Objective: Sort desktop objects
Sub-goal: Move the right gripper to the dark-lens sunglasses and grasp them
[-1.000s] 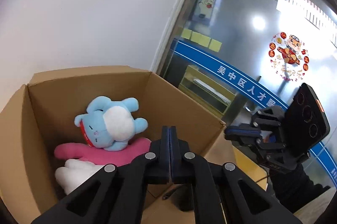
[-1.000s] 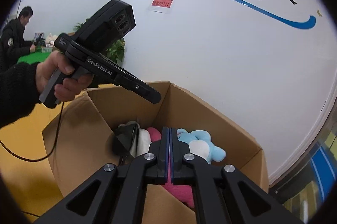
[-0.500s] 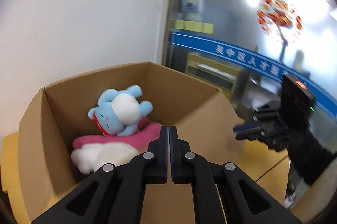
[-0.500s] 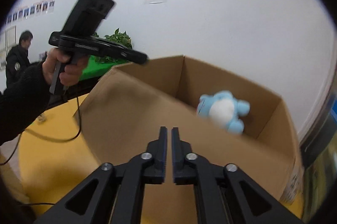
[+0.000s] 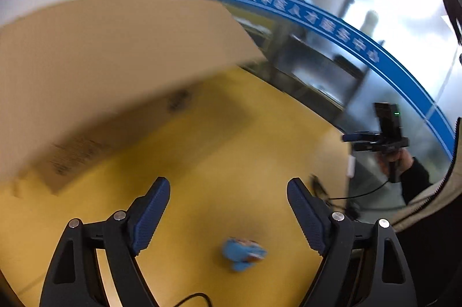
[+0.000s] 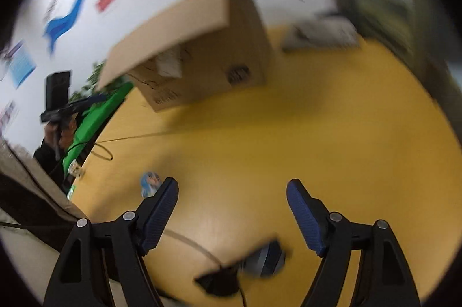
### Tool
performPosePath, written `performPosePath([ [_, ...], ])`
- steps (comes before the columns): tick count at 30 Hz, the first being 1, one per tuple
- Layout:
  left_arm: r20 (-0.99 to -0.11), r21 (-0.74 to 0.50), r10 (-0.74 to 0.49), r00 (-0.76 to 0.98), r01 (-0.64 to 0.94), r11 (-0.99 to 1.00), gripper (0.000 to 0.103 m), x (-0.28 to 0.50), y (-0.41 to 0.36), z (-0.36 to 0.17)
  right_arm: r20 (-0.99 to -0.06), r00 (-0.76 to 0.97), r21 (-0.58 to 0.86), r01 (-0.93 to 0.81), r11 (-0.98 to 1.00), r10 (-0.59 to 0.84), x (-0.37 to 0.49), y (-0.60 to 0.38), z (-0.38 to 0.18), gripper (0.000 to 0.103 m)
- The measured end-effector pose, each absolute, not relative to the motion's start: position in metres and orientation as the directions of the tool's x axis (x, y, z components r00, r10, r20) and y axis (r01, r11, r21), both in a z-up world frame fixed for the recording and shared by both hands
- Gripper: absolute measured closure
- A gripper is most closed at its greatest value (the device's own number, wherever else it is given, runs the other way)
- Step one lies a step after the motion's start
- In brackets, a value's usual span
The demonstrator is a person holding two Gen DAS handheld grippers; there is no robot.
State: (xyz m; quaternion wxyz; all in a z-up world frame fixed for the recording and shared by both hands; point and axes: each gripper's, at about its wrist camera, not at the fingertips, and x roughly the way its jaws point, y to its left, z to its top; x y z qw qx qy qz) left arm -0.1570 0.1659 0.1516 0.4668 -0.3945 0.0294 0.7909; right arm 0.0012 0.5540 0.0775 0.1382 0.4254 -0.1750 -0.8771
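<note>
My left gripper is open and empty above the yellow table. A small blue toy lies on the table just below and between its fingers. The cardboard box fills the upper left, seen from outside. My right gripper is open and empty over the table. A dark, blurred object with a cable lies between its fingers, low in view. The small blue toy sits left of its left finger. The box stands at the far side.
A thin cable runs across the table from the left. A grey flat object lies right of the box. A green surface and a plant lie beyond the table's left edge. A glass wall lies beyond the table's edge.
Both grippers have opened wide and dropped from above the box to low over the table. The box interior and its plush toys have left view. Both views are motion-blurred.
</note>
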Motion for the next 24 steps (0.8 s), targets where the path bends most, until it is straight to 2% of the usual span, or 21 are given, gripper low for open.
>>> performPosePath([
  [2,-0.662,-0.411,0.740,-0.119,-0.768,-0.491,0.016,-0.144,0.201,0.130,-0.710,-0.578,0.519,-0.042,-0.854,-0.403,0.024,0.563,0.044,0.025],
  [5,-0.653,-0.539,0.753,0.088,-0.751,-0.380,0.016,-0.119,0.257,0.097,-0.671,-0.567,0.660,-0.164,-0.733,-0.478,0.031,0.573,0.006,0.025],
  [8,-0.646,-0.621,0.723,0.246,-0.719,-0.311,0.016,-0.095,0.311,0.071,-0.670,-0.547,0.698,-0.236,-0.676,-0.501,0.033,0.576,-0.020,0.025],
  [14,-0.689,-0.645,0.644,0.332,-0.686,-0.336,0.016,-0.059,0.379,0.025,-0.641,-0.568,0.744,-0.294,-0.600,-0.517,0.025,0.585,-0.054,0.025],
  [20,-0.703,-0.661,0.612,0.362,-0.649,-0.376,0.018,-0.044,0.412,-0.004,-0.697,-0.536,0.666,-0.239,-0.707,-0.476,0.009,0.564,-0.052,0.025],
  [22,-0.698,-0.671,0.618,0.362,-0.633,-0.386,0.021,-0.044,0.411,-0.009,-0.721,-0.532,0.625,-0.224,-0.747,-0.444,0.009,0.558,-0.050,0.030],
  [23,-0.695,-0.675,0.621,0.362,-0.625,-0.391,0.031,-0.044,0.411,-0.012,-0.732,-0.532,0.607,-0.224,-0.763,-0.425,0.012,0.557,-0.050,0.041],
  [24,-0.692,-0.680,0.624,0.362,-0.617,-0.396,0.036,-0.044,0.411,-0.015,-0.741,-0.534,0.590,-0.227,-0.775,-0.407,0.014,0.556,-0.051,0.047],
])
